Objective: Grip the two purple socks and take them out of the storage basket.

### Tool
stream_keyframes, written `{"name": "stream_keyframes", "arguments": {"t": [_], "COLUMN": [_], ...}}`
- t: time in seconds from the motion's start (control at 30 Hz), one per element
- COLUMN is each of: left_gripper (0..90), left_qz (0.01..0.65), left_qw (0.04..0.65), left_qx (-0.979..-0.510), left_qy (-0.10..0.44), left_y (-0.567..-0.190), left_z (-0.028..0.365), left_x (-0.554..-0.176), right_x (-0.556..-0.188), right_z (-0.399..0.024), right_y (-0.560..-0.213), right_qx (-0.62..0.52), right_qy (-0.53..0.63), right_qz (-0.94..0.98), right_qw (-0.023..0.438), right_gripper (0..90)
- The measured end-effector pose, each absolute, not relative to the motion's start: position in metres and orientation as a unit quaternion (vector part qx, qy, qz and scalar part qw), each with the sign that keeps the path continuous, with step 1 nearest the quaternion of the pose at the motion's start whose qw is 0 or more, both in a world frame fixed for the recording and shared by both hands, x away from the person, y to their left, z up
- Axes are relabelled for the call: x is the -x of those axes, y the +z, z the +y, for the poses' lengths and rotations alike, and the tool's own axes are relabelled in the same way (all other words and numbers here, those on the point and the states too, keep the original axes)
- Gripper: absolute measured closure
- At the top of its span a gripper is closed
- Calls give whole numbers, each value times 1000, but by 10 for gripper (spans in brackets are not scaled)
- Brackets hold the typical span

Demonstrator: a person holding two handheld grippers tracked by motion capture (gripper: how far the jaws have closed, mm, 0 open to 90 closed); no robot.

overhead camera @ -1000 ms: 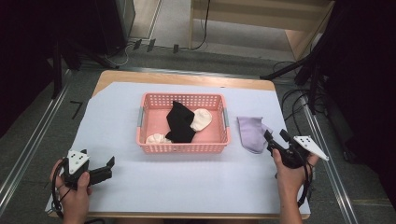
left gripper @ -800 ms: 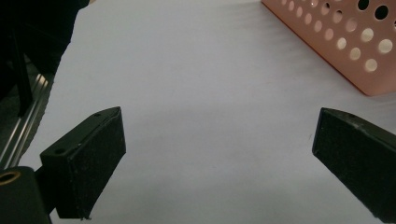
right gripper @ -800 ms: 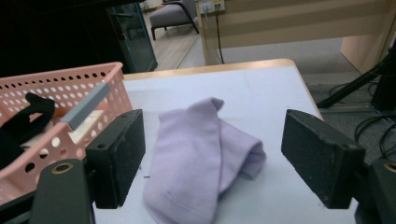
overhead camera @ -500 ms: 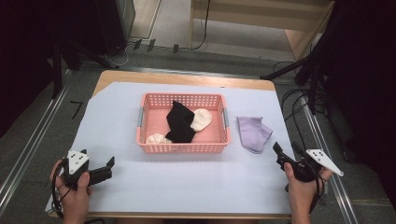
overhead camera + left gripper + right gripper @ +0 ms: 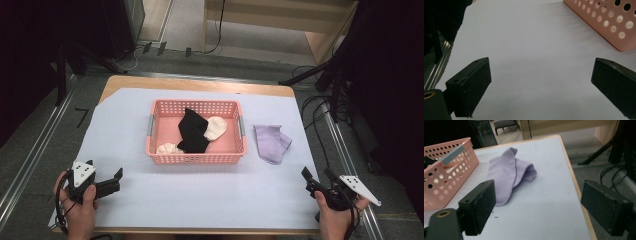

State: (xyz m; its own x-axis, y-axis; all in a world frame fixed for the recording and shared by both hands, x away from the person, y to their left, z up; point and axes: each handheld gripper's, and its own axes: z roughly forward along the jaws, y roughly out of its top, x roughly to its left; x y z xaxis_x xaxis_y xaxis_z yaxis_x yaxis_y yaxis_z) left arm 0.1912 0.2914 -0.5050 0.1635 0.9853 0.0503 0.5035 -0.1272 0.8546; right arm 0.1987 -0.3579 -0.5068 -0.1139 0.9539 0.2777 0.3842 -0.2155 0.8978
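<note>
Wooden table covered by a white sheet, standing on a grey floor with cables. Centre: pink perforated plastic basket holding a black sock and two cream socks. Lilac folded sock lies on the sheet just right of the basket. Left gripper open, empty; right gripper, its jaws just opened wide, empty, near the lilac sock.

Bright, even overhead light; soft shadows, mild blur.
</note>
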Motion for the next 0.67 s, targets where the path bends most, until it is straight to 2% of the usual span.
{"name": "stream_keyframes", "arguments": {"t": [0.23,0.4,0.67], "left_gripper": [35,34,34], "left_qz": [553,554,554], "left_qw": [361,360,360], "left_qx": [-672,-672,-672], "left_qy": [335,334,335], "left_y": [-505,-505,-505], "left_z": [291,291,292], "left_x": [-191,-191,-191], "right_x": [-186,-185,-185], "right_z": [-360,-357,-350], "right_y": [-517,-529,-528], "right_qx": [-601,-594,-605], "right_qy": [490,469,457], "right_qz": [568,588,581], "right_qw": [276,286,295], "right_gripper": [131,136,141]}}
